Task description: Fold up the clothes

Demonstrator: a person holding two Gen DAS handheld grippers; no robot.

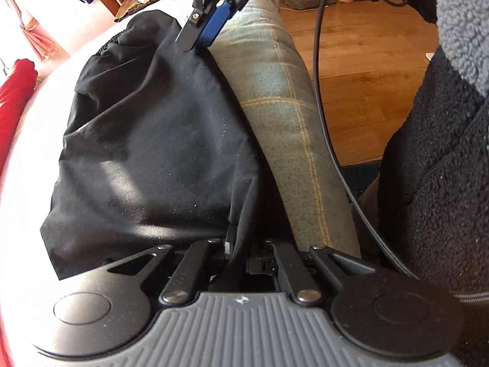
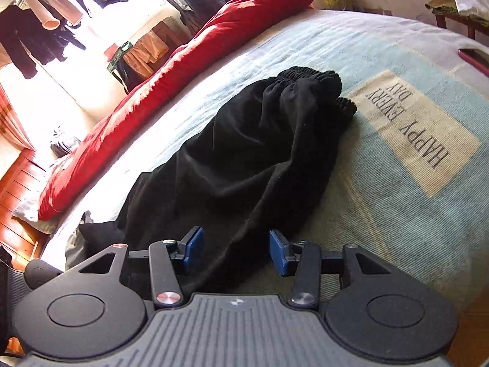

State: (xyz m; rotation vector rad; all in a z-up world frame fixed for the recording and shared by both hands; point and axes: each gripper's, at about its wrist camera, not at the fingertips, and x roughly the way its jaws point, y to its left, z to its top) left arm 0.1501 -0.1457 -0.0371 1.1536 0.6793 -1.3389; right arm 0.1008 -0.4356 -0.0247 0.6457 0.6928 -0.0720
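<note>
Evidently the black elastic-waisted cloth garment (image 2: 244, 159) lies along the pale blue bed cover (image 2: 397, 214), so its edge can be lifted. Left gripper (image 1: 235, 247) pinches a fabric edge; right gripper (image 2: 237, 252) is spread, straddling the near edge, seemingly about to clamp.

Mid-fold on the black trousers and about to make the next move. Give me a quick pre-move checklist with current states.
1. Left gripper clamped on the black trousers: ok, fabric runs between its fingers.
2. Right gripper holding cloth: not ok, jaws open, astride the trousers' near edge.
3. Elastic waistband lying flat: not ok, bunched.
4. Cable off the trousers: ok, it hangs beside the bed.
5. Red quilt apart from the trousers: ok, bare bedspread shows between them.
</note>
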